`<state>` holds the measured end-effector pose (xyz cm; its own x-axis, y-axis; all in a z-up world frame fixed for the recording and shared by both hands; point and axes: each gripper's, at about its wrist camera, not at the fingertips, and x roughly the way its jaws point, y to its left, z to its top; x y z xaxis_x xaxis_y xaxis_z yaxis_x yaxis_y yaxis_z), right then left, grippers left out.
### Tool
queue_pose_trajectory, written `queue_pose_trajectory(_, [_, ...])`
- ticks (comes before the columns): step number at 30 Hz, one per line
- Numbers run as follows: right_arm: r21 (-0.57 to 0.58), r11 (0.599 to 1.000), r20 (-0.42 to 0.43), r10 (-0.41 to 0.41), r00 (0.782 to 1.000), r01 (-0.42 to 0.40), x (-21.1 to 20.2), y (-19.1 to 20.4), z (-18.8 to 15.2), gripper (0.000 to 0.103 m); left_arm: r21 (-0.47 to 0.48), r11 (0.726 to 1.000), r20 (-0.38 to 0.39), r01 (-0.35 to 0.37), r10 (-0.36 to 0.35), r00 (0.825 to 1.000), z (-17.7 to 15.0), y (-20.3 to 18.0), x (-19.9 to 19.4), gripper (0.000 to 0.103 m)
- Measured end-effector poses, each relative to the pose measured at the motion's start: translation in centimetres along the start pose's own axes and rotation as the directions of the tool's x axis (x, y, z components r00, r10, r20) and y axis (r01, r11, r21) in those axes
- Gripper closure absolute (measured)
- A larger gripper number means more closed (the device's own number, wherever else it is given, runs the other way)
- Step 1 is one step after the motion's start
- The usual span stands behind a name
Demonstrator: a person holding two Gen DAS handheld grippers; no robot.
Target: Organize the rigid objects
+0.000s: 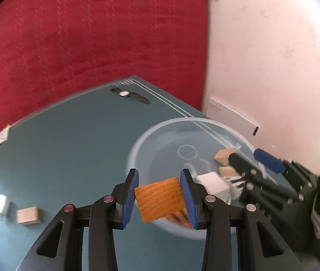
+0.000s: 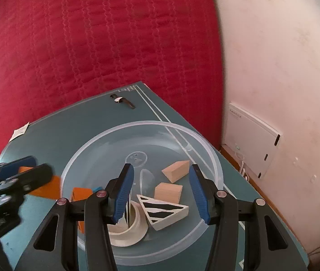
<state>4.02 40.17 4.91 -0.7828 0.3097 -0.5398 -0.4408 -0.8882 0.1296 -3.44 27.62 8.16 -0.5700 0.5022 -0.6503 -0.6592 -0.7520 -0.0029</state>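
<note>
Left tool (image 1: pixel 159 195): clamped on orange block (image 1: pixel 160 199) at bowl (image 1: pixel 137 144) rim
Right tool (image 2: pixel 161 195): spread wide, empty, above bowl

The left gripper (image 1: pixel 159 194) clamps an orange block (image 1: pixel 160 199) at the bowl's (image 2: pixel 212 155) rim; the right gripper (image 2: pixel 161 194) hangs agape above that bowl.

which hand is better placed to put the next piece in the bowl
Left. Its tongs already grip the orange block right at the near rim of the clear bowl. The right tongs hang open over the bowl, holding nothing.
</note>
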Motion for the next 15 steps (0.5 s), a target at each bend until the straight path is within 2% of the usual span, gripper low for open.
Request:
queue_pose_trajectory(4, [0.009, 1.000, 0.009, -0.010, 1.000, 0.010, -0.2, -0.2, 0.2, 0.050, 0.008, 1.000, -0.002, 0.010, -0.010, 1.000, 0.5, -0.9, 1.2, 0.060])
queue_pose_trajectory(8, [0.030, 0.999, 0.008, -0.033, 0.999, 0.032, 0.0, -0.8, 0.2, 0.050, -0.016, 1.000, -0.008, -0.016, 0.016, 1.000, 0.2, -0.4, 1.5, 0.022])
queue_pose_trajectory(9, [0.037, 0.999, 0.004, -0.034, 0.999, 0.034, 0.0, -1.0, 0.3, 0.050, -0.026, 0.999, 0.000, -0.029, 0.029, 1.000, 0.0, 0.0, 1.4, 0.018])
queue_pose_trajectory(13, [0.037, 0.998, 0.006, -0.047, 0.999, 0.046, 0.1, -0.9, 0.2, 0.050, -0.043, 0.998, -0.008, -0.051, 0.050, 0.999, -0.6, 0.7, 1.3, 0.017])
queue_pose_trajectory(15, [0.029, 0.998, 0.010, -0.048, 0.999, 0.048, 0.0, -0.8, 0.1, 0.050, -0.044, 0.996, -0.002, -0.078, 0.078, 0.997, -0.7, 0.9, 0.9, 0.011])
